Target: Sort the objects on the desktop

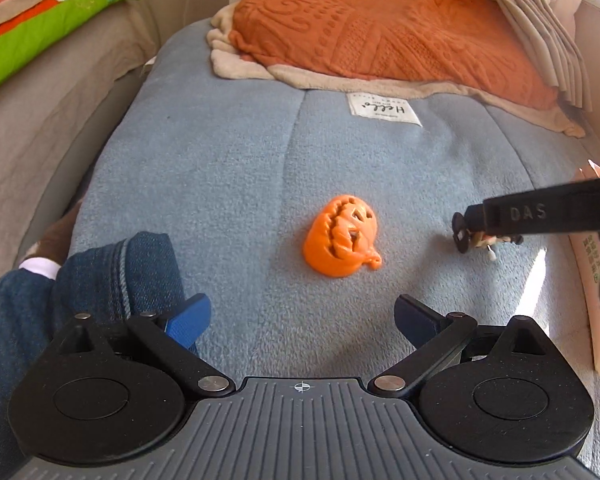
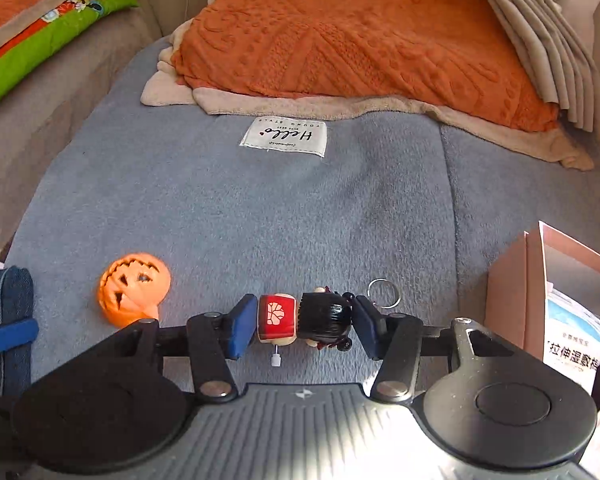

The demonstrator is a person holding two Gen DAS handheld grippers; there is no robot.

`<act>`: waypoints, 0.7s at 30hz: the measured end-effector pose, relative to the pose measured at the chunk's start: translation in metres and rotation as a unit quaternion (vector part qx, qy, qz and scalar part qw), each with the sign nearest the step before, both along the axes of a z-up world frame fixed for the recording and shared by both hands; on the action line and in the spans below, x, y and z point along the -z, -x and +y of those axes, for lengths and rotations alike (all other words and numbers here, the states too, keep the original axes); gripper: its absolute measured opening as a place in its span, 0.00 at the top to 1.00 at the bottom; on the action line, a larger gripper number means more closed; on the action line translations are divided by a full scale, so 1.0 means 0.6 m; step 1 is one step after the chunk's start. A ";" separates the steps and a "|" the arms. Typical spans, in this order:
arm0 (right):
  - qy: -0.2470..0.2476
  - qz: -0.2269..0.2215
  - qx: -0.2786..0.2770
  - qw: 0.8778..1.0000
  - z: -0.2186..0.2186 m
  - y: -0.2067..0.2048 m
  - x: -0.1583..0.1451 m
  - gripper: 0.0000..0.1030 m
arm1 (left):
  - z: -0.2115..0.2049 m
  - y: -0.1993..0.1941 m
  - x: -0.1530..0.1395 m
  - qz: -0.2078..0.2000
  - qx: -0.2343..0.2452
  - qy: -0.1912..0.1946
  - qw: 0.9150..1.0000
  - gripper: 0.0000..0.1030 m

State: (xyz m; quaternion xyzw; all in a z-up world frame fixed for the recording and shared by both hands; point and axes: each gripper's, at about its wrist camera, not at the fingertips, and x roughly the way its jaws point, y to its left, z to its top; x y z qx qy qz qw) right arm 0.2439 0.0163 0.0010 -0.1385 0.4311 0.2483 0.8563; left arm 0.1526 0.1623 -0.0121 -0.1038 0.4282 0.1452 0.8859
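Note:
An orange jack-o'-lantern toy lies on the blue-grey fleece blanket, ahead of my left gripper, which hangs open over bare blanket with nothing between its blue pads. To the pumpkin's right lies a small doll keychain with a red body, black hair and a metal ring. My right gripper is shut on the doll, one pad on the red body and the other on the hair. In the left wrist view the right gripper reaches in from the right. The pumpkin sits left of it.
A pink cardboard box holding printed packets stands at the right edge. Blue denim fabric lies by my left finger. An orange textured blanket covers the far end, a white "Hello" label before it. Curtains hang at the far right.

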 end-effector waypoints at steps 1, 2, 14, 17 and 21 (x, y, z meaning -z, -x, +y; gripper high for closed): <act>-0.002 -0.001 -0.003 1.000 -0.019 0.021 -0.008 0.49 | 0.000 0.000 0.001 0.001 0.000 -0.001 1.000 0.02; -0.004 -0.002 -0.004 1.000 -0.038 0.040 -0.014 0.49 | 0.000 -0.001 0.002 0.002 -0.001 -0.004 1.000 0.02; 0.038 0.036 0.015 0.999 -0.246 0.300 -0.005 0.24 | -0.023 0.006 -0.005 -0.046 0.032 0.000 0.998 0.02; 0.031 0.051 0.025 0.998 -0.259 0.342 0.011 0.24 | -0.034 0.008 -0.009 -0.060 0.039 -0.023 0.997 0.02; 0.050 0.020 -0.022 0.998 -0.234 0.376 0.027 0.24 | -0.029 -0.015 -0.015 -0.048 0.033 -0.037 0.998 0.02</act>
